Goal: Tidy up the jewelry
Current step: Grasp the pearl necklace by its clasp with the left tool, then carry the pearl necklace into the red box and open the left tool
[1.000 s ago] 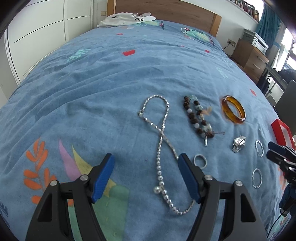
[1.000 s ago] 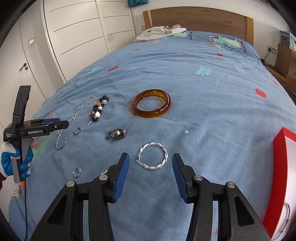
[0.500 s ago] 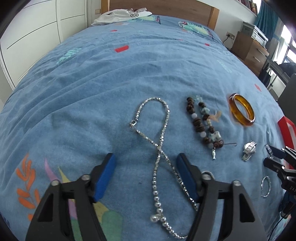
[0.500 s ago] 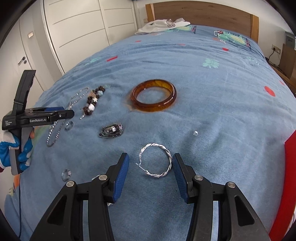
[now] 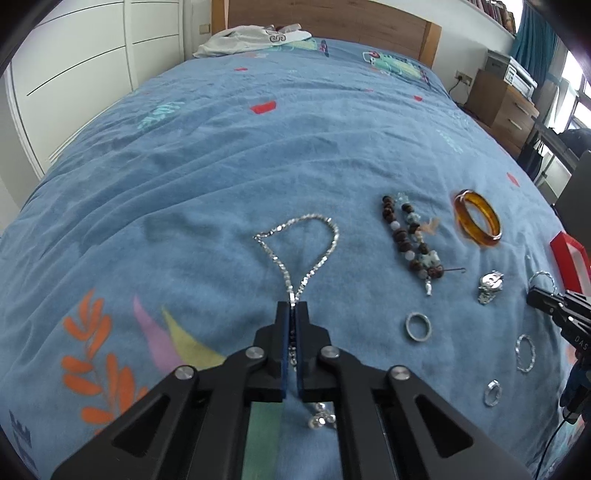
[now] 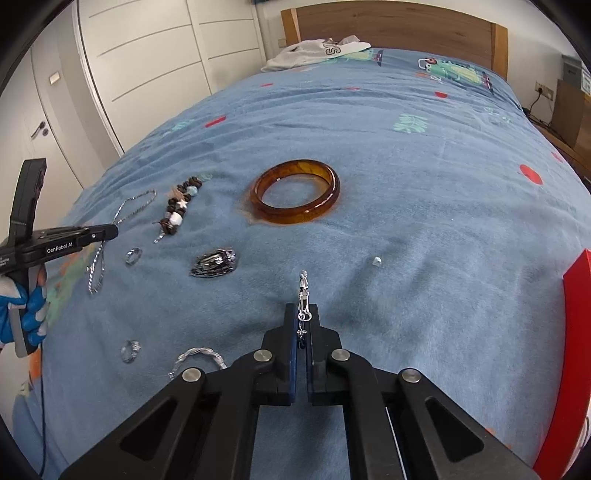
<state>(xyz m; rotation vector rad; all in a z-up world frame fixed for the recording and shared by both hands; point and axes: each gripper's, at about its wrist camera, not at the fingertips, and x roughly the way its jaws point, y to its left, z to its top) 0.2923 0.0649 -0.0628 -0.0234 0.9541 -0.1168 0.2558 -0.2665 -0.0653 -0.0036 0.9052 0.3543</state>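
- The left tongs [image 5: 293, 308] are clamped on the silver chain necklace [image 5: 295, 236]; both strands run into the gap between the blue pads, and the loop lies on the blue bedspread [image 5: 221, 147] just beyond the tips.
- The necklace's beaded end [image 5: 320, 419] shows below the left tongs, partly hidden by their black arms.
- The right tongs [image 6: 302, 314] are pressed together on a twisted silver hoop earring [image 6: 303, 291], which stands edge-on between the pads, its top poking out past the tips.
- How much of the hoop sits inside the pads is hard to tell, since it is seen edge-on.
- A second twisted hoop [image 6: 199, 358] lies just left of the right tongs, partly covered by their arm.
- Beyond the right tongs lies an amber bangle [image 6: 295, 197], with a silver pendant [image 6: 214, 263] nearer and to the left, and a tiny pale stud [image 6: 376, 261] to the right.
- A beaded bracelet [image 5: 410, 236] lies between the necklace and the bangle; a plain ring [image 5: 418, 326] lies near it, and two more small rings [image 6: 130, 350] lie apart.
- A red box [image 6: 576, 350] is cut off at the right edge.
- A gloved hand [image 6: 26, 314] grips the left tool's handle.
- A white garment [image 5: 251, 38] lies by the wooden headboard [image 5: 332, 16].
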